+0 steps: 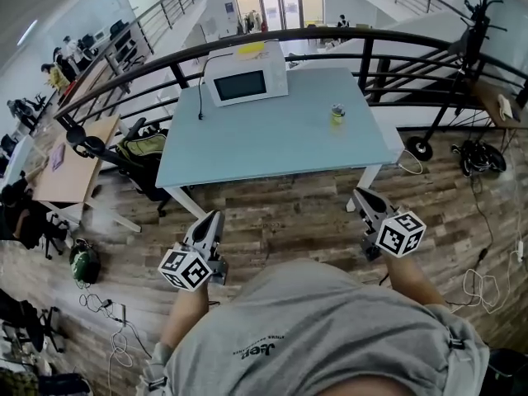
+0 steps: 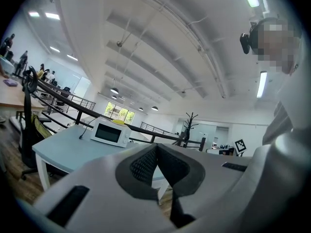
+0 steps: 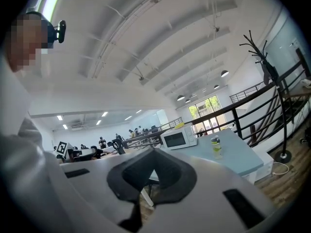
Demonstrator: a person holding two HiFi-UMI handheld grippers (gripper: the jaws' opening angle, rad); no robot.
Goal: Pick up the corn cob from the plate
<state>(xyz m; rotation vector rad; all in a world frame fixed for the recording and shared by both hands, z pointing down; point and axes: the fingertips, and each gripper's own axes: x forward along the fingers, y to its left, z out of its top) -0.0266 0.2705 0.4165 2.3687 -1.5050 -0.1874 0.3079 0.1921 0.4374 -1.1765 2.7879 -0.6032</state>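
On the far tabletop (image 1: pixel 272 143) no corn cob or plate can be made out in any view, so I can't tell where they are. What does show on it:
- white microwave (image 1: pixel 246 83) at the far left, with a yellow item (image 1: pixel 250 49) on top and its black cord (image 1: pixel 200 89) hanging down the left side
- small green-labelled can (image 1: pixel 337 115) upright at the right, well apart from the microwave

Left gripper (image 1: pixel 214 218): jaws together, pad tips touching, nothing between them. It is held roughly level and points at the tabletop's near left leg. It sits over the wood floor (image 1: pixel 289 221), short of the near edge. Marker cube (image 1: pixel 186 268) faces up, and the bare forearm (image 1: pixel 183 316) runs straight back to the torso.

Right gripper (image 1: pixel 364 195): jaws together too, and empty. It is near level with the nose a touch down, just near of the tabletop's near right leg, also over the floor. Both grippers sit about the same way out from the grey shirt (image 1: pixel 322 337), well apart from each other.

Further out:
- black railing (image 1: pixel 330 35) behind the tabletop
- office chair with a green bag (image 1: pixel 142 147) to the left
- coat stand (image 1: pixel 474 31) to the far right
- cables (image 1: pixel 483 283) on the floor at the right
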